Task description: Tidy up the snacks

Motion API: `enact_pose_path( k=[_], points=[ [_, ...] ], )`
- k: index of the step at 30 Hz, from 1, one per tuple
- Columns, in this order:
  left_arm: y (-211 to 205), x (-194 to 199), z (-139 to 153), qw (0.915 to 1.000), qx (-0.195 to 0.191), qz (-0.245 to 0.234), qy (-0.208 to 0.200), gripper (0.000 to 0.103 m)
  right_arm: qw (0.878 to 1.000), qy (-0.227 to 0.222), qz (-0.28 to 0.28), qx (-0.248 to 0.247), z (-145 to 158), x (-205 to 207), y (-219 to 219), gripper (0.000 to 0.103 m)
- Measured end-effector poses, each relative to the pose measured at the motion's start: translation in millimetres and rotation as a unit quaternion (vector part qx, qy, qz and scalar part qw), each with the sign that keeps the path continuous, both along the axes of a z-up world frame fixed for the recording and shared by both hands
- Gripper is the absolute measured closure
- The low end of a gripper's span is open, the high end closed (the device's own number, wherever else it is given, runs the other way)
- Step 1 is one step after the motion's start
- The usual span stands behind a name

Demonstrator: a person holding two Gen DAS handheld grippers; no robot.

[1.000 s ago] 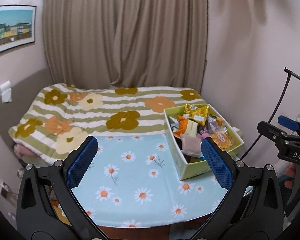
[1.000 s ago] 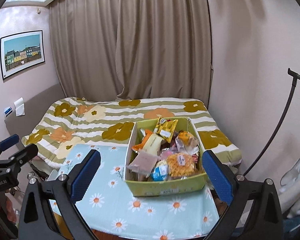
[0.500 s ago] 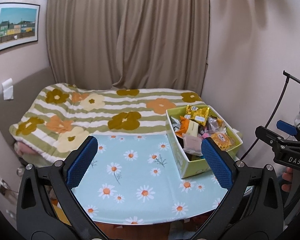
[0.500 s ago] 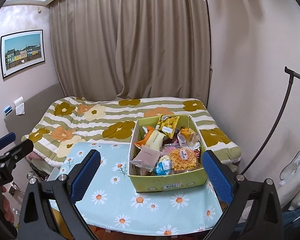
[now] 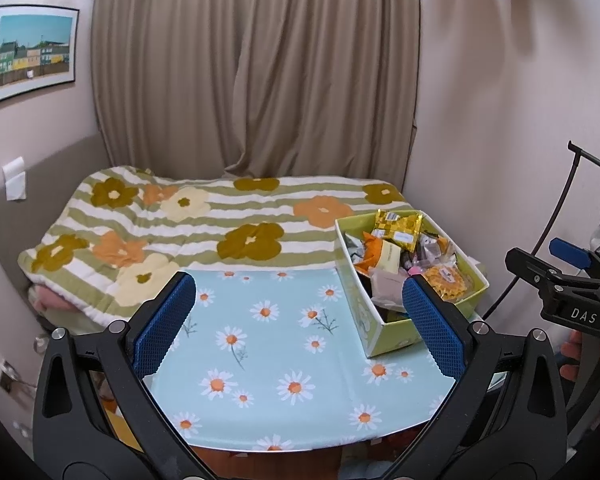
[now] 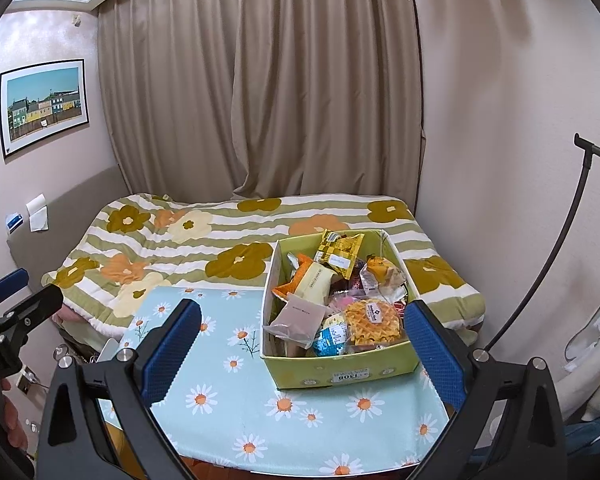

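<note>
Green box (image 6: pixel 340 372) sits on the daisy-cloth desk (image 5: pixel 268 360), heaped with mixed snacks: gold packet (image 6: pixel 340 254) at the back, cream bar (image 6: pixel 314 280), waffle pack (image 6: pixel 374 322), brown pouch (image 6: pixel 298 316), blue-wrapped piece (image 6: pixel 332 338). No snack lies loose on the cloth in either view, so the scene fits both a box waiting to be sorted out and a box just filled; cannot tell which. Left gripper (image 5: pixel 300 320) is spread wide with nothing between its pads and hovers above the bare cloth; the box is at its 2 o'clock, just past the right pad. Right gripper (image 6: pixel 304 348) is also spread wide and empty; the box sits nearly dead centre between its pads, slightly toward 1 o'clock, close in. Judgement on handling: the right gripper is better lined up for anything in the box; top-layer packs like the waffle or pouch are the easy grabs, pinch flat wrappers by an edge, come down vertical to avoid snagging the box wall. The pile is loose, so neighbours may shift or spill over the low front rim. The bed (image 5: pixel 180 220) lies beyond the desk at 12 o'clock.
</note>
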State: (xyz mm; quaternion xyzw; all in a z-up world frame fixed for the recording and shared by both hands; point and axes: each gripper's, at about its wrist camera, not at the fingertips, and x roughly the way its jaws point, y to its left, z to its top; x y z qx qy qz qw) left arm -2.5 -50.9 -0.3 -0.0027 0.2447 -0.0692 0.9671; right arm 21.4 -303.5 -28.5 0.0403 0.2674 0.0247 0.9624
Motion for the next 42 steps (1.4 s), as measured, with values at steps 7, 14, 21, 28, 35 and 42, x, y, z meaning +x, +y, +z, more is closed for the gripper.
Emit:
enact_pose_path(
  k=[7, 14, 21, 28, 35, 42],
  points=[
    [5.7, 3.6, -1.1, 1.0000, -0.009, 0.003, -0.001, 0.000, 1.000, 0.000, -0.001, -0.001, -0.3, 3.9, -0.2, 0.002],
    [8.2, 4.3, -1.9, 0.9999, -0.014, 0.008, 0.000, 0.000, 1.000, -0.003, -0.003, -0.002, 0.1, 5.2, 2.3, 0.002],
    [7.8, 4.9, -3.9, 0.9998, -0.014, 0.012, 0.004, 0.000, 1.000, -0.001, -0.004, -0.002, -4.0, 13.4, 7.7, 0.002],
    [7.8, 5.2, -5.0, 0.9997, -0.006, 0.023, -0.004, 0.000, 1.000, -0.002, -0.004, -0.003, -4.0, 13.3, 7.6, 0.002],
    [3.6, 5.1, -9.0, 0.9989, 0.016, 0.043, -0.003, 0.000, 1.000, -0.001, -0.004, -0.002, -3.6, 12.8, 8.0, 0.002],
    [0.1, 9.6, -20.6, 0.9989, 0.022, 0.039, 0.013, 0.000, 1.000, 0.002, -0.004, -0.003, -5.9, 12.7, 9.9, 0.002]
  ],
)
